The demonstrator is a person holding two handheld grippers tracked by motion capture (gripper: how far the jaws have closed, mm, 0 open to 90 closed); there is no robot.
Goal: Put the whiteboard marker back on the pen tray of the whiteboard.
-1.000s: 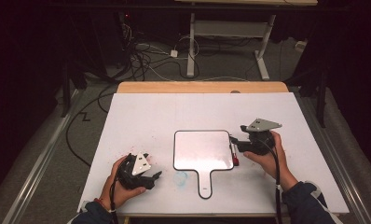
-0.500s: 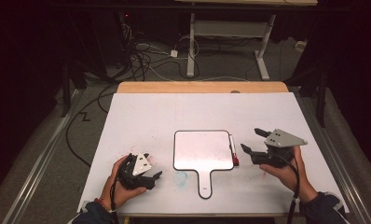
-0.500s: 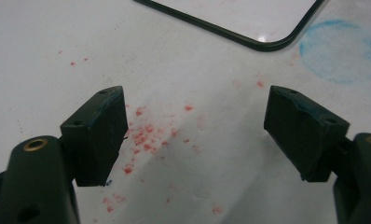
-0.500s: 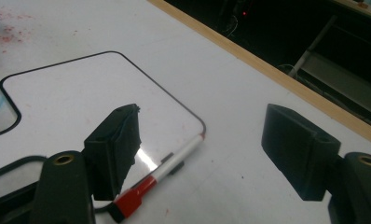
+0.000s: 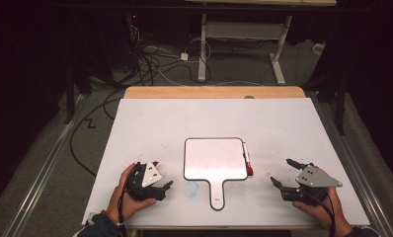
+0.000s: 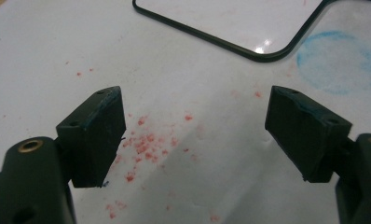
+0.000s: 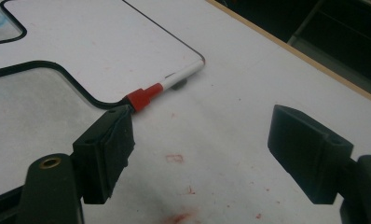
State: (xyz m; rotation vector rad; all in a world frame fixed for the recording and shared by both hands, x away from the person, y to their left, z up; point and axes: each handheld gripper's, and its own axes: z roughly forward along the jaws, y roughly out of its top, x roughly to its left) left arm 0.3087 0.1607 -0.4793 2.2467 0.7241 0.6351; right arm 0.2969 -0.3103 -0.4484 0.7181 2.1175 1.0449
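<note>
Both grippers, left (image 5: 157, 186) and right (image 5: 286, 174), rest with jaws spread wide and empty. The marker (image 5: 246, 158) lies along the whiteboard's (image 5: 214, 158) right edge, probably touching it. A careless reach could roll it away.

Beyond your white-topped table (image 5: 184, 118), its pale wooden far edge (image 5: 214, 92) showing, the room falls into darkness. You face a grey floor (image 5: 51, 148) strewn with black and white cables (image 5: 155, 59) (they tangle thickest at the left). A white metal desk frame (image 5: 244, 29) stands farther back, its legs splayed on the floor. Light falls mainly on your tabletop.
</note>
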